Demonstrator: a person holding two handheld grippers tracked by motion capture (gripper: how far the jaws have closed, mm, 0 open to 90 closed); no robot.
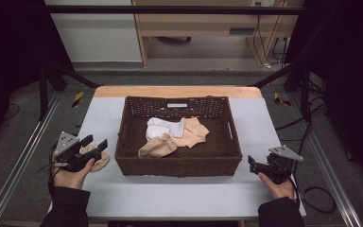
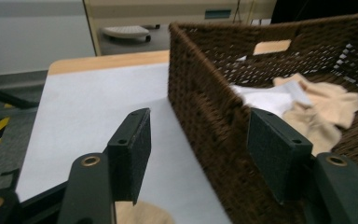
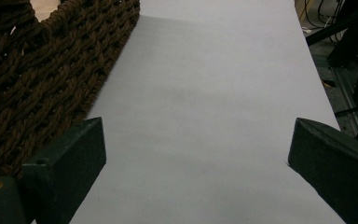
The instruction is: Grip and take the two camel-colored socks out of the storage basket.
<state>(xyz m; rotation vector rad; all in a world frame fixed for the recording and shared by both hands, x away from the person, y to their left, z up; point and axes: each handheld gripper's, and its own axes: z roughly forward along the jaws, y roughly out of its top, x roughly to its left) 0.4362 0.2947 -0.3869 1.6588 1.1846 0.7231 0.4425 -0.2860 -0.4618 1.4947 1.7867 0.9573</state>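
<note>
No readable words, numbers or brand marks anywhere, small white tag (image 1: 177, 105) on the far wall of the wicker basket (image 1: 131, 142), its print too blurred to read

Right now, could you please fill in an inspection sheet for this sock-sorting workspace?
Surface: pale grey table top with a wooden far edge; bare apart from the items below.
Job's things: dark brown woven wicker basket at the centre, holding a white sock and two beige socks; one more beige sock on the table, left of the basket beneath the left gripper.
Clutter: nothing seen.
Grippers: left gripper open, nothing between its jaws, held above the loose sock; right gripper open and empty, right of the basket.
Cables: black cable trailing from the right gripper; more on the floor at right.
Surroundings: metal frame rails, grey floor, wooden furniture behind.
</note>
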